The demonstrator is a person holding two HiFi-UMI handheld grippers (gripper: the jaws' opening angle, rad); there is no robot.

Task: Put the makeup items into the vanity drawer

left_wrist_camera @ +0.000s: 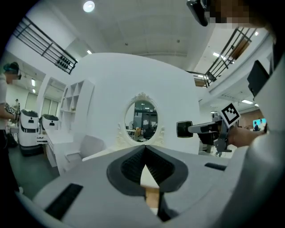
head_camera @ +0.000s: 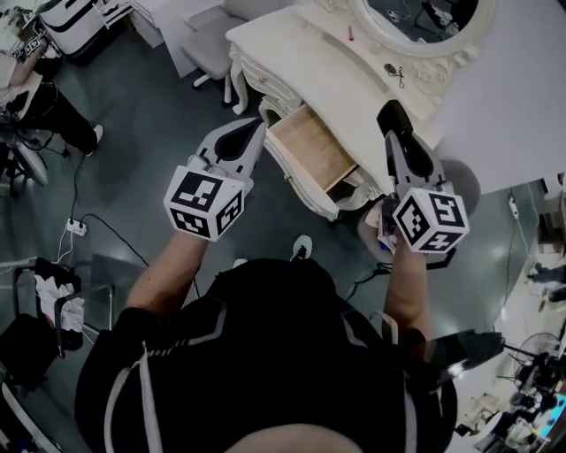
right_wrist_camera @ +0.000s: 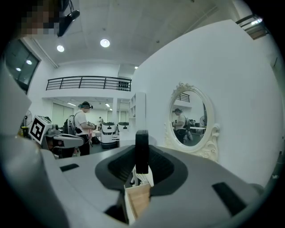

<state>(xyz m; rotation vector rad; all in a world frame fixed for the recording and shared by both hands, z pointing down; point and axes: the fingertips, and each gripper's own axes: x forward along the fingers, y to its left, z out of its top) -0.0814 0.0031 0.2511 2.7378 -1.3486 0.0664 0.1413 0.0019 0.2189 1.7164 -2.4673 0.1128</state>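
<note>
The white vanity (head_camera: 301,62) stands ahead with its wooden drawer (head_camera: 309,149) pulled open and nothing visible inside. My right gripper (head_camera: 395,133) hovers just right of the drawer, shut on a flat black makeup case (head_camera: 393,117). That case (right_wrist_camera: 141,151) stands upright between the pads in the right gripper view, with the drawer (right_wrist_camera: 139,200) below it. My left gripper (head_camera: 258,126) is at the drawer's left corner, shut and holding nothing; its tips (left_wrist_camera: 144,149) meet in the left gripper view. A small red item (head_camera: 350,34) and a dark item (head_camera: 392,69) lie on the vanity top.
An oval mirror (head_camera: 424,22) in an ornate frame rises at the vanity's back. A grey chair (head_camera: 212,44) stands to its left, and a round stool (head_camera: 464,181) sits beside the right gripper. A power strip (head_camera: 75,227) and cables lie on the floor at left.
</note>
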